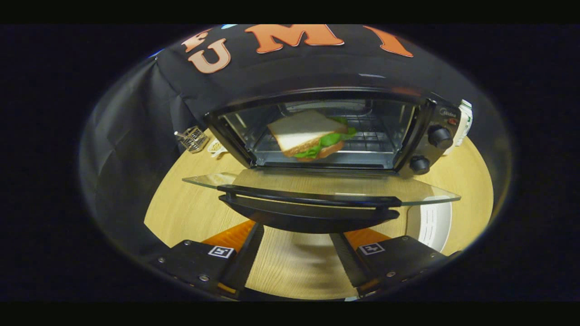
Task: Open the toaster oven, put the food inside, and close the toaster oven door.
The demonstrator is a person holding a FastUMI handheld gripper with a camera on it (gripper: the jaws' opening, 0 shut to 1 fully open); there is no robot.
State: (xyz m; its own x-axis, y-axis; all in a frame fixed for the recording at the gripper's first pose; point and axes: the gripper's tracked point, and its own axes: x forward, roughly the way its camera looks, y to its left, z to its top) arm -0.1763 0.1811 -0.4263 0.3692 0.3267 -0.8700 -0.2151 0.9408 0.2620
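The toaster oven (pixel 426 131) stands on the wooden table with its glass door (pixel 317 185) folded down flat toward me. A sandwich (pixel 312 133) with white bread and green lettuce lies inside on the wire rack. The door's dark handle (pixel 308 206) runs across just ahead of my fingers. My gripper (pixel 297 244) is open, its fingers spread wide just below and in front of the handle, with nothing between them but bare table.
Two knobs (pixel 437 138) sit on the oven's right panel. A small wire basket (pixel 192 138) and a pale object stand left of the oven. A white plate (pixel 435 224) lies under the door's right end. A bottle (pixel 464 120) stands behind the oven.
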